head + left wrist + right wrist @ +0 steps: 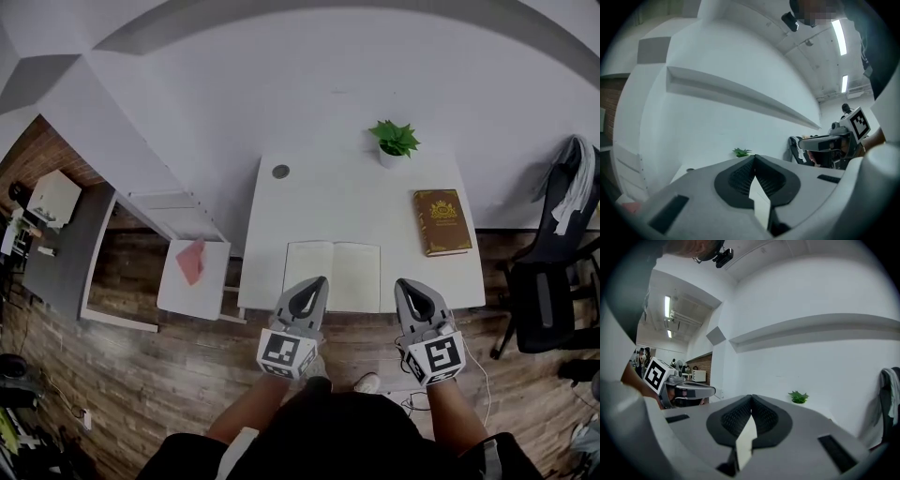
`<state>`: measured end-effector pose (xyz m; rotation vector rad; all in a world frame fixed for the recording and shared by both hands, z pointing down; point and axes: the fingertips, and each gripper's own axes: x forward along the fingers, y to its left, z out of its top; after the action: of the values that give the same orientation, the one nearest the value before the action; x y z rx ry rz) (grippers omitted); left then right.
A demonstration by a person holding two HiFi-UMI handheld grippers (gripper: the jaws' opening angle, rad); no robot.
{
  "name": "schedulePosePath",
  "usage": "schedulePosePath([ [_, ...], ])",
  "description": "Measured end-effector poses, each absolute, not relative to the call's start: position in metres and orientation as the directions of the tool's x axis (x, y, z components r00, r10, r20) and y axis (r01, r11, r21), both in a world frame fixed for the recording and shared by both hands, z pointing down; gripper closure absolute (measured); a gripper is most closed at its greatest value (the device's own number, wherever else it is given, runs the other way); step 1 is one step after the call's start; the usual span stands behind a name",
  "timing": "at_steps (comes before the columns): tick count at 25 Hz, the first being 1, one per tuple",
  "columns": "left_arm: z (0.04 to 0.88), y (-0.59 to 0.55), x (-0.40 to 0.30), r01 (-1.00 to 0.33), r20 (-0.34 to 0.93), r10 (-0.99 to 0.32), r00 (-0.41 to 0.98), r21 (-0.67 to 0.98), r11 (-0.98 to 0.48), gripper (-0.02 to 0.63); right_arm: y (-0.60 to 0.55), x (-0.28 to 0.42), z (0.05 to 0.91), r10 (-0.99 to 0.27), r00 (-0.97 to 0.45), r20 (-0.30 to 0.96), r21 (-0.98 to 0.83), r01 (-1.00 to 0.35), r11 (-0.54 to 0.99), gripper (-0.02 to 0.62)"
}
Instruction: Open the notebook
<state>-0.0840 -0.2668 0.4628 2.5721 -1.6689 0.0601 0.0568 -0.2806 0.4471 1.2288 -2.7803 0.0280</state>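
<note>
The white table (309,211) is mostly bare: open top lies from the notebook (333,275) out to 12 o'clock and in a strip at its 9 o'clock. One notebook lies spread open, pages up, its near side along the table's 6 o'clock edge. One brown book (442,221) lies closed at the notebook's 2 o'clock, near the right edge. One potted plant (395,142) stands at 1 o'clock by the far edge, and one small round disc (280,172) sits at 11 o'clock. The two grippers are held side by side at the near edge. Left gripper (319,280) and right gripper (404,282) both have their jaws pressed together with nothing between. One low white side table (178,295) bearing a pink thing (191,261) stands at 9 o'clock, and one dark chair (548,281) draped with cloth at 3 o'clock
</note>
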Motion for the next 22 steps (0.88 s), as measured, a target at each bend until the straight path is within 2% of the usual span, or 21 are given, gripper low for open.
schedulePosePath([
  [8, 0.462, -0.259, -0.062, -0.879, 0.088, -0.877, 0.473, -0.021, -0.477, 0.600, -0.280, 0.058, 0.438, -0.757, -0.647, 0.094, 0.076, -0.753, 0.653, 0.594],
  [22, 0.460, -0.247, -0.049, -0.838, 0.066, -0.837, 0.544, 0.000, -0.545, 0.600, -0.277, 0.063, 0.436, -0.773, -0.629, 0.082, 0.067, -0.770, 0.634, 0.594],
])
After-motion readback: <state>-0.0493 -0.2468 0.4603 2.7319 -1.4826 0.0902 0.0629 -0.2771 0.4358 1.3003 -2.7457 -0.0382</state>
